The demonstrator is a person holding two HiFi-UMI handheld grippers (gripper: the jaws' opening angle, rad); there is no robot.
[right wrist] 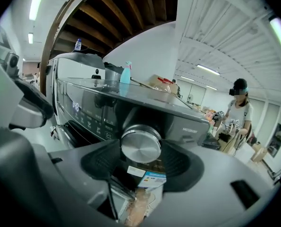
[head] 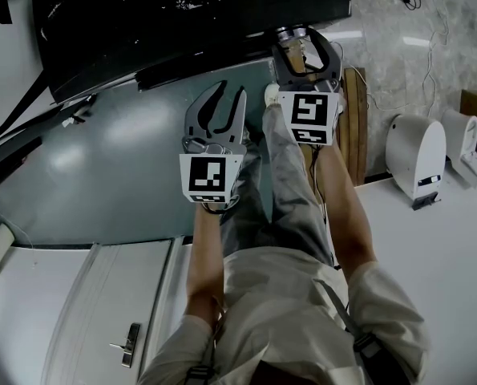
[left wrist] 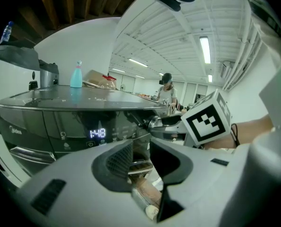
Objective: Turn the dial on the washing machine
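Setting: large open indoor workspace of the lab or test-hall kind, not a home.

Evidence:
- white ribbed ceiling with long strip lights
- exposed wooden beams
- a washing machine with a blue bottle standing on its top
- a cardboard box just behind the bottle
- loose cables on a pale stone floor
- white devices on a white surface
- a second person with head-worn gear, standing far back

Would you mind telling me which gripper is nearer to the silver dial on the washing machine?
Right. The right gripper has the dial between its jaws, apparently gripping it; the left gripper hangs back to the dial's left, jaws apart and empty.
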